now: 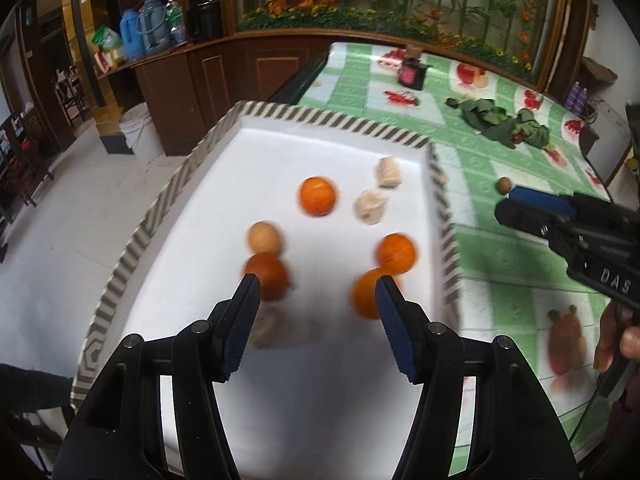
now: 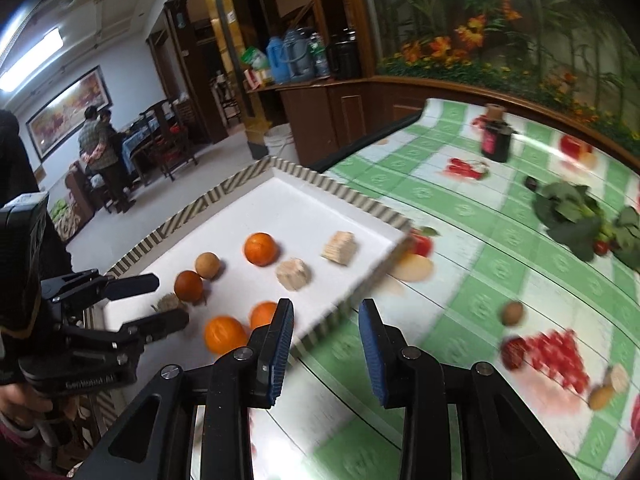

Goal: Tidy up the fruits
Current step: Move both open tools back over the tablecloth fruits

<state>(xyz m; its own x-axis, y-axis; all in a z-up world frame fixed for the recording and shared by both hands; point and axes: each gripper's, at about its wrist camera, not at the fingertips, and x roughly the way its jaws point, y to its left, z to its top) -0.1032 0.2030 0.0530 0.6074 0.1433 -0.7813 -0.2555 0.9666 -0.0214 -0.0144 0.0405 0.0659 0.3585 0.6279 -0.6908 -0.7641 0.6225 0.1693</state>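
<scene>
**Fruit gathered in a striped-rim tray, both grippers released**

A white tray (image 1: 200, 168) with a black-and-white striped rim was seen on a table covered by a green checked cloth (image 1: 500, 248). Inside it lay three bright oranges (image 1: 317, 196), a darker reddish-brown fruit (image 1: 269, 274), a small tan round fruit (image 1: 264, 238) touching the darker one, and two pale blocky pieces (image 1: 387, 172) toward the far right corner. A further pale item was partly hidden behind the left finger (too blurred to be identified).

The left gripper (image 1: 316, 288) was held above the near part of the tray, its jaws spread apart, with nothing clasped between them. The right gripper (image 2: 326, 312) was poised over the tray's right rim and the cloth, its jaws likewise parted and empty.

Outside the tray, a small brown round fruit (image 2: 513, 313) rested on the cloth. Farther back, a bunch of leafy greens (image 2: 572, 216) and a dark jar (image 2: 496, 140) were noted on the table.
</scene>
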